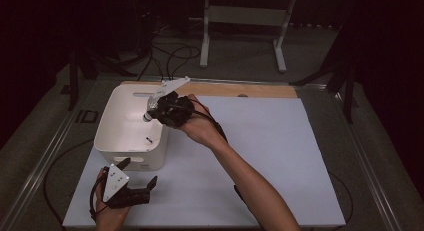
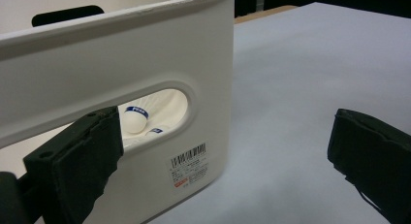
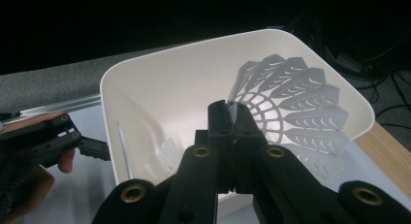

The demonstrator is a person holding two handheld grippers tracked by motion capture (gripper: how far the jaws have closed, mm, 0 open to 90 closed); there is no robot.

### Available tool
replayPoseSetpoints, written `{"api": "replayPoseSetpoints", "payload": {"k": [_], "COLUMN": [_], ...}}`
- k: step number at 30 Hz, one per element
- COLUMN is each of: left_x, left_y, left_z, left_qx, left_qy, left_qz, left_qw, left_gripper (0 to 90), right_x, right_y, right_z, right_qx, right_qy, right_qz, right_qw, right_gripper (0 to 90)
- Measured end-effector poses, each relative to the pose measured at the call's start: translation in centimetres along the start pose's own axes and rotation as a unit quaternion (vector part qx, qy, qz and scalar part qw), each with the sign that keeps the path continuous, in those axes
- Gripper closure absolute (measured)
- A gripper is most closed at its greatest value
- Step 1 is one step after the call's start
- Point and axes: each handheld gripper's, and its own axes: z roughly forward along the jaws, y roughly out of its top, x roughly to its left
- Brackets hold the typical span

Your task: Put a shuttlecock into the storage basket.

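Note:
A white plastic shuttlecock (image 3: 300, 107) hangs over the white bin (image 1: 107, 118), with my right gripper (image 3: 232, 112) shut on the edge of its skirt. From above, the right gripper (image 1: 161, 108) is over the bin's right rim and the cork (image 1: 147, 117) points down-left into it. My left gripper (image 1: 138, 172) stands open at the bin's near wall, nothing between its jaws. In the left gripper view, the handle slot of the bin (image 2: 145, 54) reveals shuttlecock corks with blue bands (image 2: 134, 120) inside. Another shuttlecock (image 3: 165, 153) lies on the bin floor.
The bin stands at the left of a pale mat (image 1: 260, 156) on the table. A wooden strip (image 1: 240, 89) runs along the far edge. Behind the table are a white frame stand (image 1: 245, 21) and cables (image 1: 170, 56) on the floor.

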Motion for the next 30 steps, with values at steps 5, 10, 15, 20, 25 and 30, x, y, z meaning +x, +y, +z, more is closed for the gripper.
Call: {"api": "replayPoseSetpoints", "payload": {"k": [5, 10, 15, 20, 25, 30], "left_x": [0.0, 0.0, 0.0, 0.0, 0.0, 0.0], "left_y": [0.0, 0.0, 0.0, 0.0, 0.0, 0.0], "left_z": [0.0, 0.0, 0.0, 0.0, 0.0, 0.0], "left_qx": [0.000, 0.000, 0.000, 0.000, 0.000, 0.000], "left_qy": [0.000, 0.000, 0.000, 0.000, -0.001, -0.001], "left_qz": [0.000, 0.000, -0.001, -0.001, -0.002, -0.002], "left_qw": [1.0000, 1.0000, 1.0000, 1.0000, 1.0000, 1.0000], "left_gripper": [0.2, 0.2, 0.1, 0.2, 0.2, 0.2], "right_x": [0.3, 0.4, 0.7, 0.8, 0.6, 0.6], "right_y": [0.1, 0.1, 0.0, 0.1, 0.1, 0.1], "right_z": [0.3, 0.5, 0.9, 1.2, 1.3, 1.4], "right_qx": [0.002, 0.003, 0.007, 0.008, 0.009, 0.009], "right_qy": [0.005, 0.010, 0.015, 0.012, 0.009, 0.009], "right_qz": [-0.004, -0.007, -0.010, -0.011, -0.009, -0.006], "right_qw": [1.0000, 0.9999, 0.9998, 0.9998, 0.9999, 0.9999], "right_gripper": [89.6, 89.6, 89.5, 89.5, 89.5, 89.5]}}
